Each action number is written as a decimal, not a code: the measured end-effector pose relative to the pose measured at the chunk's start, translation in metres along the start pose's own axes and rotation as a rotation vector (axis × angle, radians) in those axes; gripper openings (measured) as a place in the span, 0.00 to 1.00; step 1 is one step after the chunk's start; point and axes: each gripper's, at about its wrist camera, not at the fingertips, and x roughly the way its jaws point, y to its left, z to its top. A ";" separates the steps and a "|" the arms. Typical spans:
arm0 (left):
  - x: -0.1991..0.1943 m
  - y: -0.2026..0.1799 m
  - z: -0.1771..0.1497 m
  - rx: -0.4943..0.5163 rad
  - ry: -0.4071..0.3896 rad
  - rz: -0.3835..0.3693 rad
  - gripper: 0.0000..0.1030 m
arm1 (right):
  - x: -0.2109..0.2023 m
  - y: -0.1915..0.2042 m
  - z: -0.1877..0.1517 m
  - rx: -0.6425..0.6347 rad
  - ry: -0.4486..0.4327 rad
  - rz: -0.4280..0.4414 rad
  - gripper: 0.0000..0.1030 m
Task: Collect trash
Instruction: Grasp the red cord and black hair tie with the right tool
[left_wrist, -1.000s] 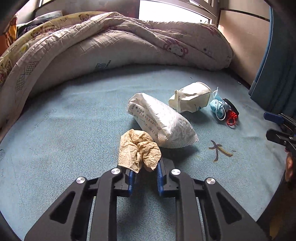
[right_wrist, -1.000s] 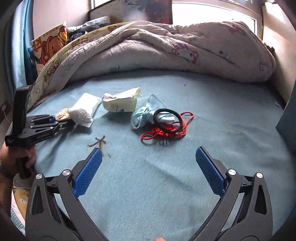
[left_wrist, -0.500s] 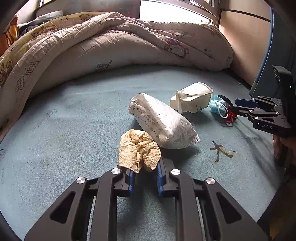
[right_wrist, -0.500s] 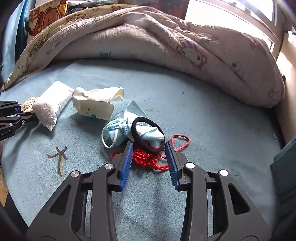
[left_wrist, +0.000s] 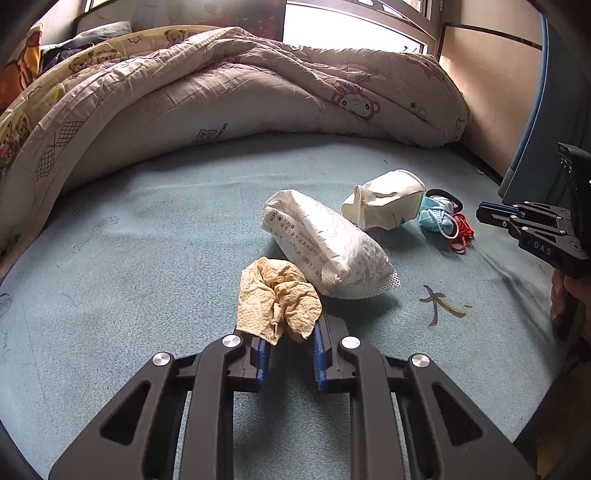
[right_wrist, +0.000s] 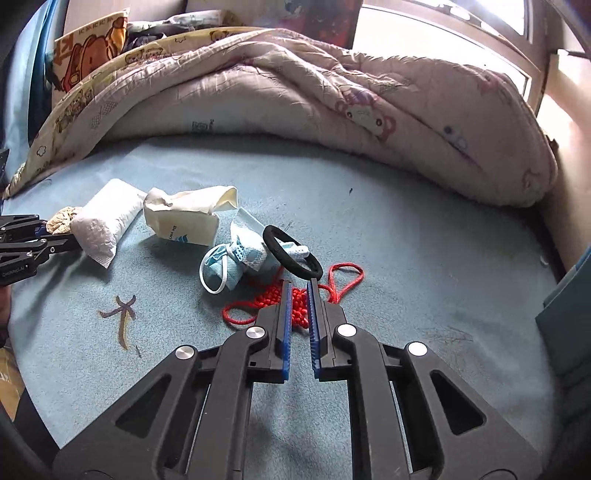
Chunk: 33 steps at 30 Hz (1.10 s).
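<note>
Right wrist view: the right gripper (right_wrist: 298, 295) slants down toward the blue bedsheet (right_wrist: 424, 236), its jaws having just closed on the knotted red cord (right_wrist: 301, 306), whose braided middle sits pinched between the blue pads (right_wrist: 284, 317) while its loops trail out left and right on the sheet. Just beyond the fingertips lie a black hair tie (right_wrist: 291, 256) and a crumpled blue face mask (right_wrist: 232, 264), the tie resting partly on the mask. Farther left are a squashed paper cup (right_wrist: 188, 219) and a white packet (right_wrist: 105, 225).

From the left wrist view, the left gripper (left_wrist: 290, 332) also tilts downward over the sheet, jaws drawn in around a crumpled tan paper towel (left_wrist: 275, 297) (the wad bulges forward past the fingertips). The towel touches the near end of the white packet. At the right edge of this view a hand (left_wrist: 565, 299) grips the handle of the right gripper, which points toward the red cord. A rumpled quilt (left_wrist: 229, 96) is heaped along the far side of the bed.
</note>
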 end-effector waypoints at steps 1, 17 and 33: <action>0.000 0.000 0.000 -0.002 -0.001 0.004 0.16 | -0.005 -0.001 -0.003 0.004 -0.007 -0.001 0.08; -0.001 -0.002 -0.002 0.002 -0.007 0.016 0.17 | 0.034 0.023 0.022 -0.235 0.069 -0.069 0.38; 0.002 -0.001 0.001 0.005 0.001 0.008 0.17 | 0.004 -0.012 0.042 -0.033 -0.016 0.031 0.55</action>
